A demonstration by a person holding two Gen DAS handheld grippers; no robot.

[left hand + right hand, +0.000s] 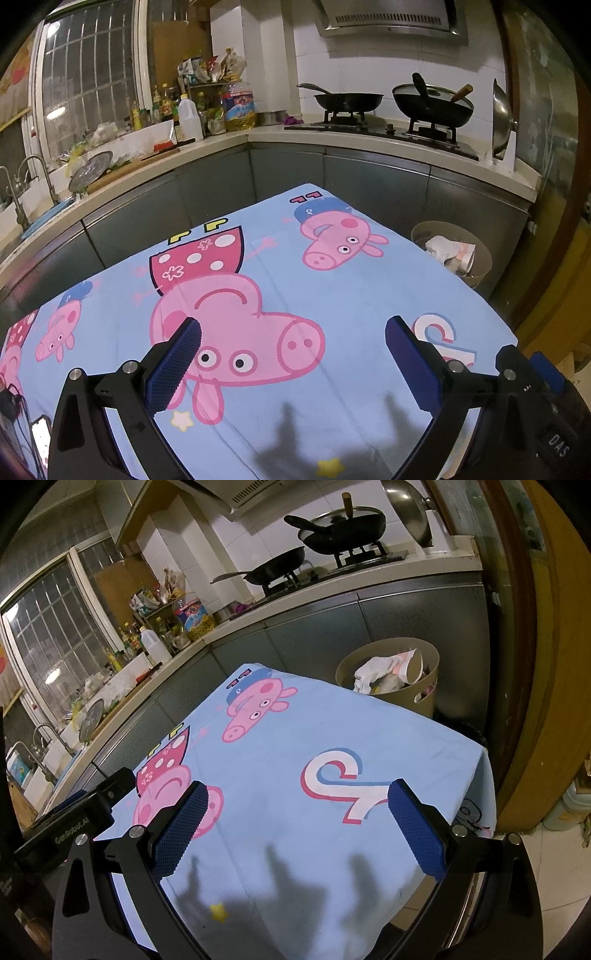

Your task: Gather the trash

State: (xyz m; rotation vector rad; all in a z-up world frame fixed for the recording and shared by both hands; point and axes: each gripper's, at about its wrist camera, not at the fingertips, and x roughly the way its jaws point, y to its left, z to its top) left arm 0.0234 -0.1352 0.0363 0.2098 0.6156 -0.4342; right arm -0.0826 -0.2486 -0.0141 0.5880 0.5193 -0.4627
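The left gripper [293, 338] and the right gripper [297, 801] both hover above the cloth [332, 295] with fingers [175, 369] spread wide, holding nothing. The trash [384, 672] lies in the bin [424, 698] beyond the table's far corner.

The lower part of the bin [476, 275] is hidden behind the table's cloth [369, 295] edge. Items beneath the crumpled paper [373, 674] in the bin cannot be told. A phone [40, 439] is cut off at the left wrist view's lower left. Bottle labels [162, 105] on the counter are too small to be read.
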